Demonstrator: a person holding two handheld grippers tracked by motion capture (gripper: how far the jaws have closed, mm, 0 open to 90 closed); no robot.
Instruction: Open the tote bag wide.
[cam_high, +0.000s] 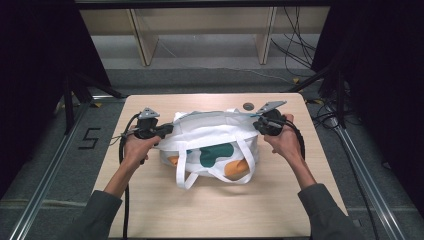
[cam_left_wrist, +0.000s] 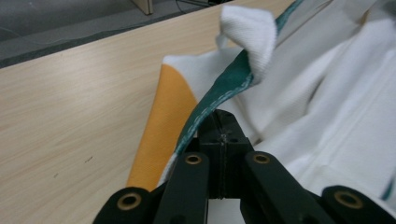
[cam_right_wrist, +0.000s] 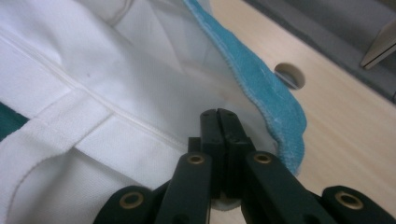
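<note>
I am pinching the bag (cam_high: 212, 142), lying mid-surface (cam_high: 150, 210), at its two rim ends, left tongs (cam_left_wrist: 223, 127) and right tongs (cam_right_wrist: 218, 114) both clamped on soft, light cloth that looks likely to sag.

Two forearms in dark grey-green long sleeves (cam_high: 325, 210) enter from the bottom of the high view. Each hand carries a black handheld tool: the left gripper (cam_high: 165, 130) and the right gripper (cam_high: 259, 122), each topped by a grey three-cornered plate and trailing a black cable. In the gripper views, the matte black fingers (cam_left_wrist: 219, 135) rise from hinged black link arms fastened with brass-coloured rivets, and a thin seam runs between the two blocky tips.
</note>
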